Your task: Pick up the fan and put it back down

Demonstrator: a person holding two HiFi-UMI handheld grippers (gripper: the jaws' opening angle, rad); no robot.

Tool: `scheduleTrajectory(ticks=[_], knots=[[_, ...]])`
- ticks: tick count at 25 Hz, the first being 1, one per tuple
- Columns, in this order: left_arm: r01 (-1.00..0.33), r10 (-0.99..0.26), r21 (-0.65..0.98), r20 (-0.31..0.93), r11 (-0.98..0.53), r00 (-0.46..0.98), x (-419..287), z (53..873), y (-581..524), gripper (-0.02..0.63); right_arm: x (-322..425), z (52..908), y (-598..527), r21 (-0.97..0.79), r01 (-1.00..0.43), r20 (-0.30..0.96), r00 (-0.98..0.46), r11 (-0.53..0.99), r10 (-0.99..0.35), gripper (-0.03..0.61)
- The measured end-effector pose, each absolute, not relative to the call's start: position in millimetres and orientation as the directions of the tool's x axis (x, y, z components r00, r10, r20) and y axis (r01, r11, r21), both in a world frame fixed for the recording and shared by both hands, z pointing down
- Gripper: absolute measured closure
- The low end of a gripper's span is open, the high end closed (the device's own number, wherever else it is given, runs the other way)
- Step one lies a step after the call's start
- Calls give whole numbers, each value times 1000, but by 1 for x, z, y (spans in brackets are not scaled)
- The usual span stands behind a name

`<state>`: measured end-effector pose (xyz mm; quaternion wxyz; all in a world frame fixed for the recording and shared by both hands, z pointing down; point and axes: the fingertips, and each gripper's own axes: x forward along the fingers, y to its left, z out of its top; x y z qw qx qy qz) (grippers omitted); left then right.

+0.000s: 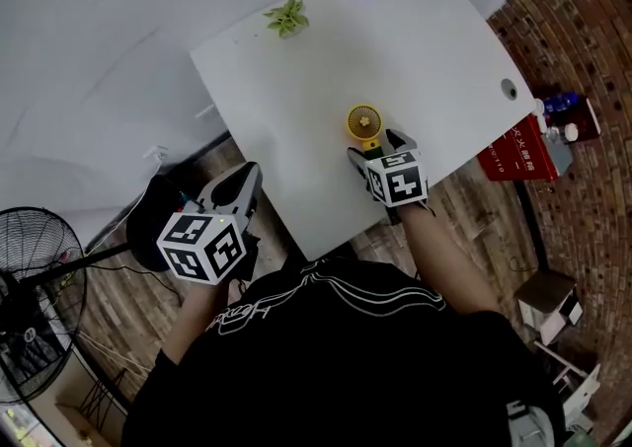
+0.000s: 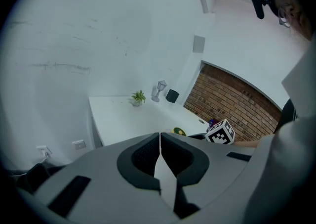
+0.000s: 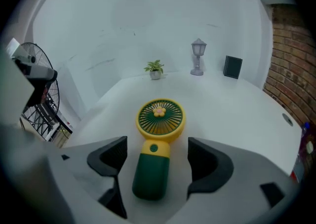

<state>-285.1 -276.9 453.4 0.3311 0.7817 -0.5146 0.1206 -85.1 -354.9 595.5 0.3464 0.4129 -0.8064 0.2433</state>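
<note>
Right gripper view: right gripper (image 3: pixel 156 150) spread, fan (image 3: pixel 154 166) lying flat between its jaws, untouched, nearer 1 jaw. Left gripper (image 2: pixel 160 139) pressed together, empty. Risk: nearer jaw lands first, rounded handle skids across table (image 3: pixel 237 114).

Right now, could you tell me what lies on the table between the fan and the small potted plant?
Nothing: only bare white table separates the fan from the potted plant, clearest in the right gripper view.

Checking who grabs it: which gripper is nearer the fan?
Right. The right gripper straddles the fan, jaws open; the left gripper, shut, hangs off the table to the fan's left.
</note>
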Motion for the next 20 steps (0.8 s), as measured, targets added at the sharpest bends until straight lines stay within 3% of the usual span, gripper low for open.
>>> scheduleTrajectory(ticks=[9,20], knots=[[-873,-721,402,514,-276,465,-301,449,-291,578,-85,602,-354,-70,-859,789,-359,508,-498,325],[-850,-694,412,506,-329,513,-305,451,-308,578,-80,607,-356,-56,-872,806,-327,487,-493,394]])
